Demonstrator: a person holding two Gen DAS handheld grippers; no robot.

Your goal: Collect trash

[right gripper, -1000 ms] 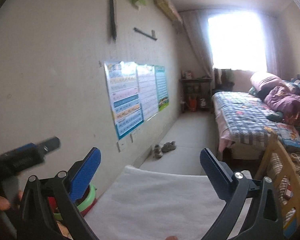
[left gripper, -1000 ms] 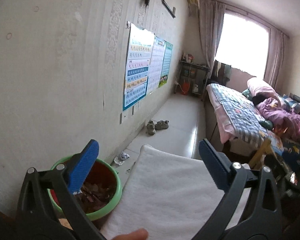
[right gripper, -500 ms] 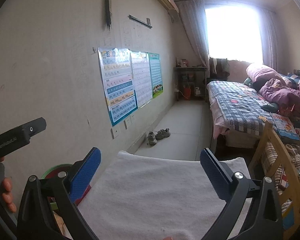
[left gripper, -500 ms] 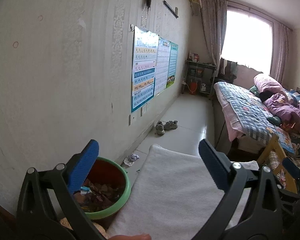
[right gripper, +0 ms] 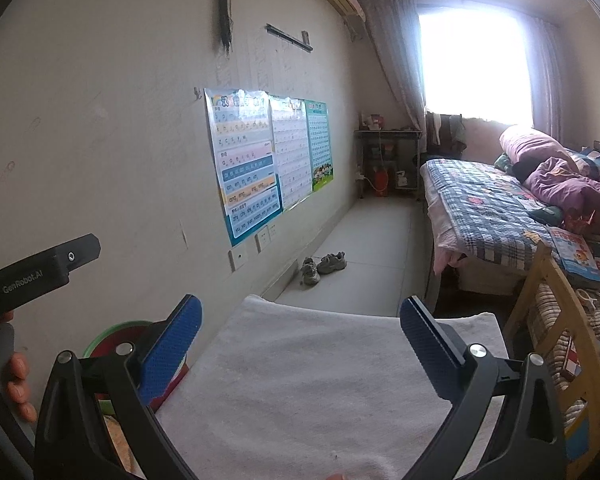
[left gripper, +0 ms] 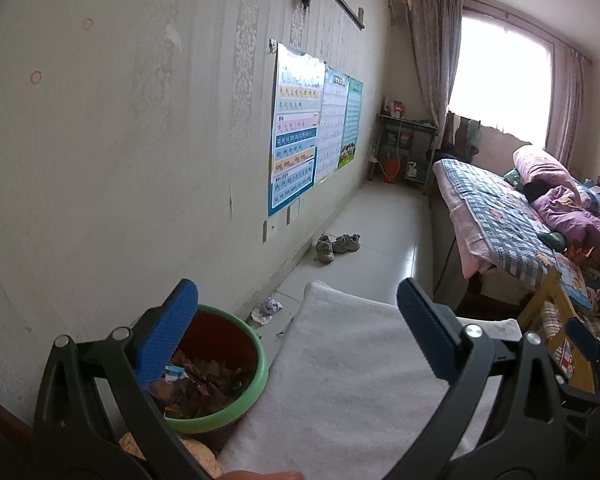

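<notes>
The left hand-held gripper (left gripper: pixel 298 316) is held wide open, with nothing between its blue pads (left gripper: pixel 168 336) and nothing touched by them. It is raised above a bench covered by a white towel (left gripper: pixel 340 380) and is aimed along the room toward the window. At its 7 o'clock, just beside the towel's edge, a green-rimmed bin (left gripper: pixel 256 376) is seen, partly hidden behind the left pad; brown scraps and a small blue-and-white wrapper (left gripper: pixel 174 373) lie inside it. A crumpled piece of paper (left gripper: pixel 266 310) lies on the floor by the wall, at about 12 o'clock from the bin and apart from it.

The right hand-held gripper (right gripper: pixel 300 334) is likewise spread wide and empty, held over the same towel (right gripper: pixel 320 392) without contact. From its view the body of the left tool (right gripper: pixel 40 270) is seen at 9 o'clock, tilted upward, with fingers (right gripper: pixel 18 376) of a hand wrapped round its handle at the frame's edge. The rim of the bin (right gripper: pixel 112 330) shows at 8 o'clock, mostly covered by the left pad of this gripper.

Farther off, a pair of shoes (right gripper: pixel 324 266) is set on the floor against the wall at 12 o'clock, posters (right gripper: pixel 260 160) hang on the wall at 11 o'clock, and a bed (right gripper: pixel 492 208) with a patterned quilt is seen at 2 o'clock.
</notes>
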